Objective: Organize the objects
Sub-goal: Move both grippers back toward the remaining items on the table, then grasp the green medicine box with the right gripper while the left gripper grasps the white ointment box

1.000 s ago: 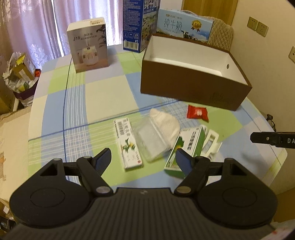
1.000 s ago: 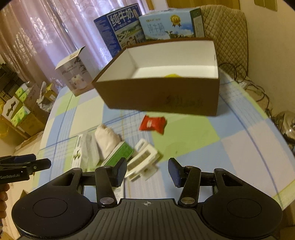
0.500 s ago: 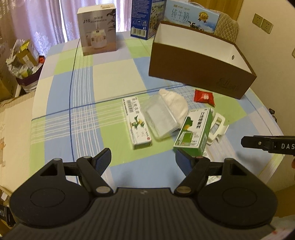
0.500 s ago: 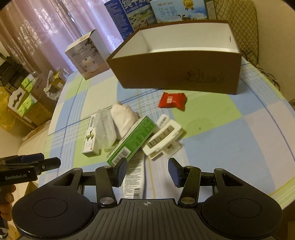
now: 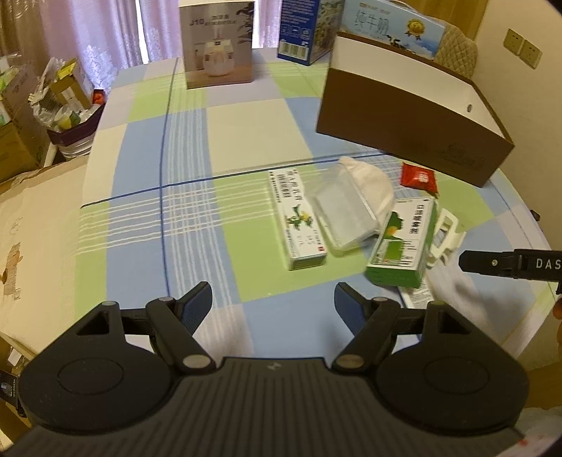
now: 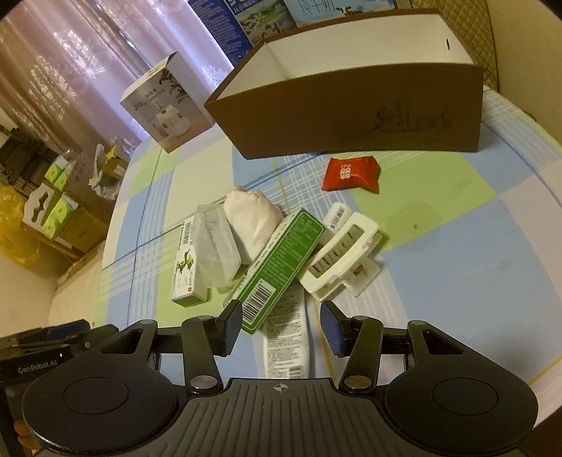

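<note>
A: Left gripper (image 5: 273, 304)? State?

B: Fingers spread wide, nothing between them. It hovers over the checked tablecloth (image 5: 246, 126), near edge, well short of the pile.

A: Right gripper (image 6: 281, 328)?

B: Fingers also spread apart, empty. A white tube (image 6: 286, 337) lies flat on the cloth between the two pads; contact cannot be told. The left pad sits just beside the barcode end of the green box (image 6: 281, 267).

A: Pile contents?

B: Green box leans over the white tube and rests against a white plastic clip (image 6: 342, 258). Left of it a clear plastic case (image 6: 216, 244) lies partly on a white-and-green carton (image 6: 184, 267). A white cloth bundle (image 6: 253, 218) touches the clear case from behind. A red packet (image 6: 351, 174) lies apart, near the brown box (image 6: 368, 116).

A: Brown box?

B: Open top, white inside, at the far right of the table. Contents not visible from here.

A: Background?

B: Humidifier carton (image 5: 217, 44) upright at the far side, blue milk cartons (image 5: 386, 24) behind the brown box. Cardboard clutter off the table, left.
</note>
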A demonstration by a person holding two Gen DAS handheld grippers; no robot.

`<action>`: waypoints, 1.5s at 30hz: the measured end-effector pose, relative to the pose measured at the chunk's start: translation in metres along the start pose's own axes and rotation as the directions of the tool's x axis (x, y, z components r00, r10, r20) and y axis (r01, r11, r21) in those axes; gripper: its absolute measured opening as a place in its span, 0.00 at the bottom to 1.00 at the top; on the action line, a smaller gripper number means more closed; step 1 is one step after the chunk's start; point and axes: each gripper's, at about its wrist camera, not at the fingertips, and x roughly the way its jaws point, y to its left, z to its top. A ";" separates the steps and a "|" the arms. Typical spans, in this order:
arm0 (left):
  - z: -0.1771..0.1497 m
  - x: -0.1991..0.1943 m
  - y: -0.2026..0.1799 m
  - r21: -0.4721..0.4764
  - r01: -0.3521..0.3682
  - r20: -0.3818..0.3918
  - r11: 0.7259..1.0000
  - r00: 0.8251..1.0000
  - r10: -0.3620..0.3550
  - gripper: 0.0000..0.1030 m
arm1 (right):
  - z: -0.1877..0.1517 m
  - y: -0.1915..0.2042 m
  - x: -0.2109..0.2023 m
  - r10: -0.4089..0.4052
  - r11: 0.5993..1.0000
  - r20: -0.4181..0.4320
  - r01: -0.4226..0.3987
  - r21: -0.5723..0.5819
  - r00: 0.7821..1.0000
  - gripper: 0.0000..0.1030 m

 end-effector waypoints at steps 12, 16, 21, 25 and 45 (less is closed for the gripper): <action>0.006 0.012 0.028 -0.045 -0.047 -0.015 0.998 0.999 0.046 0.71 | 0.010 -0.010 0.043 0.057 0.986 -0.056 -0.048 0.161 0.997 0.46; 0.006 0.017 0.035 -0.060 -0.053 -0.023 0.997 0.998 0.052 0.71 | 0.014 -0.011 0.058 0.072 0.977 -0.064 -0.057 0.205 0.995 0.46; 0.005 0.022 0.044 -0.073 -0.062 -0.037 0.995 0.998 0.060 0.71 | 0.021 -0.016 0.075 0.077 0.959 -0.055 -0.059 0.277 0.995 0.46; 0.006 0.026 0.047 -0.079 -0.062 -0.045 0.995 0.997 0.058 0.71 | 0.029 -0.013 0.079 0.060 0.958 -0.042 -0.046 0.283 0.997 0.31; 0.038 0.097 -0.001 0.002 0.052 -0.083 0.999 0.995 -0.052 0.69 | 0.078 -0.018 0.002 -0.219 0.972 0.133 0.228 -0.053 0.967 0.26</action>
